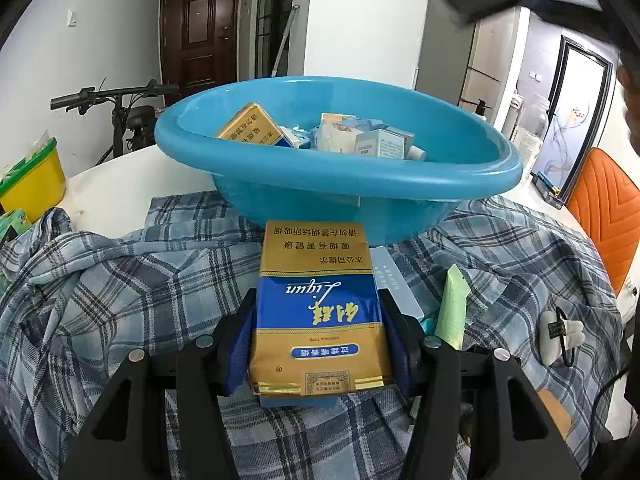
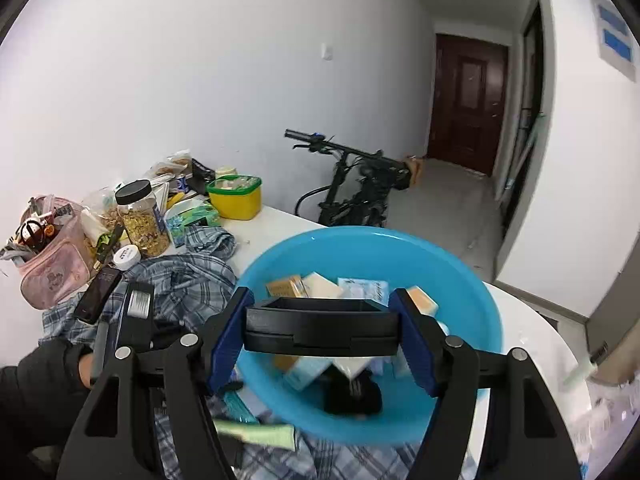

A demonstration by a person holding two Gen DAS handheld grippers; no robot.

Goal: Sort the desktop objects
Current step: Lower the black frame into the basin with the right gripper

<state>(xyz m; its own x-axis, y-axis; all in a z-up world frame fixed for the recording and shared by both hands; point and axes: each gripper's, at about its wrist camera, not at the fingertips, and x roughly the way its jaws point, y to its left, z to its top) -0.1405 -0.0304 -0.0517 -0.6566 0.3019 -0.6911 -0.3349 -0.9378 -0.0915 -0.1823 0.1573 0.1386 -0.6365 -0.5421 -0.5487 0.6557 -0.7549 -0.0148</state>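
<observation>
My left gripper point(image 1: 318, 316) is shut on a blue and gold cigarette pack point(image 1: 318, 312), held just above the plaid shirt point(image 1: 120, 280) in front of the blue basin point(image 1: 340, 184). The basin holds several small boxes, one another gold pack point(image 1: 250, 124). My right gripper point(image 2: 322, 324) is shut on a flat black box point(image 2: 320, 326), held above the blue basin point(image 2: 472, 288). A pale green tube point(image 1: 452, 308) lies on the shirt to the right of the held pack. It also shows blurred in the right wrist view point(image 2: 256, 432).
A yellow tub point(image 2: 236, 196), a jar of cereal point(image 2: 142, 220), a pink pouch point(image 2: 52, 256) and a phone point(image 2: 98, 294) crowd the table's left. A bicycle point(image 2: 352, 188) stands behind the table. An orange chair point(image 1: 604, 212) is at the right. A white clip point(image 1: 560, 336) lies on the shirt.
</observation>
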